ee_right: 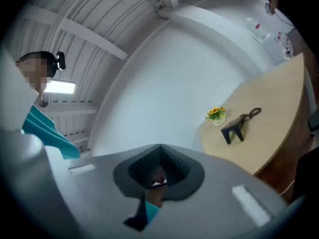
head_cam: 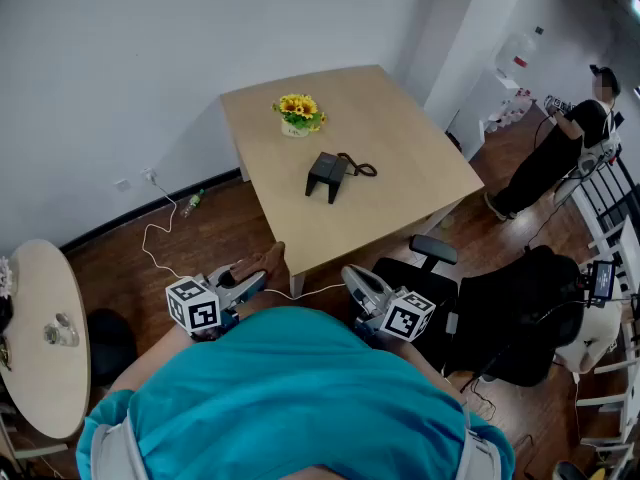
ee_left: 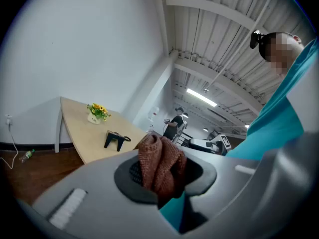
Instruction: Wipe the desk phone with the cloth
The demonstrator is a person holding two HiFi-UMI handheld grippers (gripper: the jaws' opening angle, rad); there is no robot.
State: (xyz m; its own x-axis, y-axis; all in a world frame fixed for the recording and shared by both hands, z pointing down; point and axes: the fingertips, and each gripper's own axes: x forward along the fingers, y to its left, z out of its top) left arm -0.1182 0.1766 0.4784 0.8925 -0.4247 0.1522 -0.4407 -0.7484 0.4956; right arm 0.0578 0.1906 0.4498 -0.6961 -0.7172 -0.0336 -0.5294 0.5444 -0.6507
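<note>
**Cloth in the claw, phone not yet reached**

The left claw (ee_left: 164,179) pinches a bunched brown cloth (ee_left: 159,158), and the right claw (ee_right: 158,178) is pressed together on nothing. Both hang close to the body, well apart from the black phone (head_cam: 327,174), which sits mid-table (head_cam: 420,158) near a pot of flowers (head_cam: 298,114). The cloth looks soft and light. The phone probably slides easily, so steady its body while wiping.

L tongs (head_cam: 255,280) held low, close to torso, tipped slightly down, jaws clamped on cloth (ee_left: 159,163). R tongs (head_cam: 358,280) alongside, approx level, jaws fully together. Both point fwd.
</note>
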